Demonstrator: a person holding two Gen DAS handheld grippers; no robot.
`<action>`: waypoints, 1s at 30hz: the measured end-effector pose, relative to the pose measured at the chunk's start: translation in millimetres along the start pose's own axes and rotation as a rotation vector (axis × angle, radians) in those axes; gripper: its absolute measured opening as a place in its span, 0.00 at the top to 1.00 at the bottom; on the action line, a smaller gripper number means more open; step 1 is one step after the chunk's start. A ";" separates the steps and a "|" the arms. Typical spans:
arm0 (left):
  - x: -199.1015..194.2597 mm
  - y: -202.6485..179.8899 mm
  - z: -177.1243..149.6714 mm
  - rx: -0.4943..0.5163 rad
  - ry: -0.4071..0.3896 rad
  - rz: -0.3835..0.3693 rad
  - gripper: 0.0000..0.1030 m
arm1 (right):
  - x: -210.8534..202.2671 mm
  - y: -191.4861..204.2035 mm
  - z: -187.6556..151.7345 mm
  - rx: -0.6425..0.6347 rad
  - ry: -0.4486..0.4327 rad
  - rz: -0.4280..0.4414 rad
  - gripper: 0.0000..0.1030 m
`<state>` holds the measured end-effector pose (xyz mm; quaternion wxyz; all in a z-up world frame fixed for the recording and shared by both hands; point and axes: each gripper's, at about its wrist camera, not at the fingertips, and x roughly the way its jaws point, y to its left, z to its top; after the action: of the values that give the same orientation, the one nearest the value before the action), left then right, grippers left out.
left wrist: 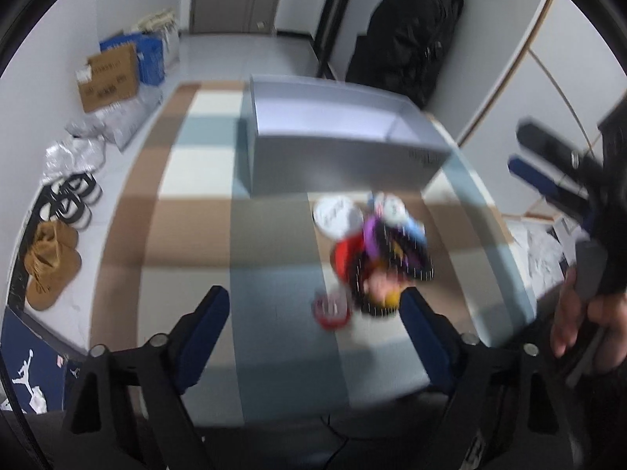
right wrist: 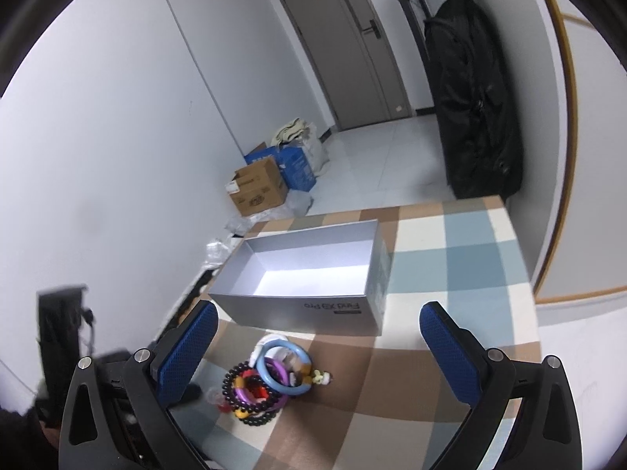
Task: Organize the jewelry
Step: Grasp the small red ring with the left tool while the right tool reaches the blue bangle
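On checked tablecloth (right wrist: 462,258), grey box (right wrist: 313,270), bracelet pile (right wrist: 270,380), both jaws open, empty, grey door (right wrist: 345,47) beyond.

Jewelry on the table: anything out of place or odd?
Yes: the bracelets lie tangled in one overlapping heap on the checked cloth, in front of the open grey box, which looks empty. Nothing looks spilled or broken.

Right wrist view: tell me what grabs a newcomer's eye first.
A bright pile of bracelets, with a light blue bangle on top, lies on the checked tablecloth between the open right gripper fingers. Just behind it stands an empty grey box.
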<state>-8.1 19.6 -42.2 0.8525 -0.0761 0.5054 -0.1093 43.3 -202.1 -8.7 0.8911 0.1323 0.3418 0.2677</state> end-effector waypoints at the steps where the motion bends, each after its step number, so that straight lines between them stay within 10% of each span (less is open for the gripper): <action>1: 0.2 -1.7 -1.7 0.010 0.014 -0.004 0.26 | 1.0 -1.2 0.4 0.011 0.004 0.010 0.00; 5: 6.8 -7.5 -3.7 0.042 0.061 0.005 0.54 | 4.6 -1.5 0.3 0.029 0.016 0.032 0.02; 16: 5.6 -15.9 2.7 0.015 0.021 -0.043 0.80 | 2.4 -2.4 -0.8 0.028 0.036 0.055 0.04; 30: 13.0 -2.8 0.4 0.012 0.052 -0.011 0.86 | 17.8 -3.0 -16.0 0.065 0.174 0.139 0.26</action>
<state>-2.0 13.4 -52.3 0.8390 -0.0708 0.5262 -0.1190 44.7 -193.6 -31.3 0.8325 0.1607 0.4165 0.3279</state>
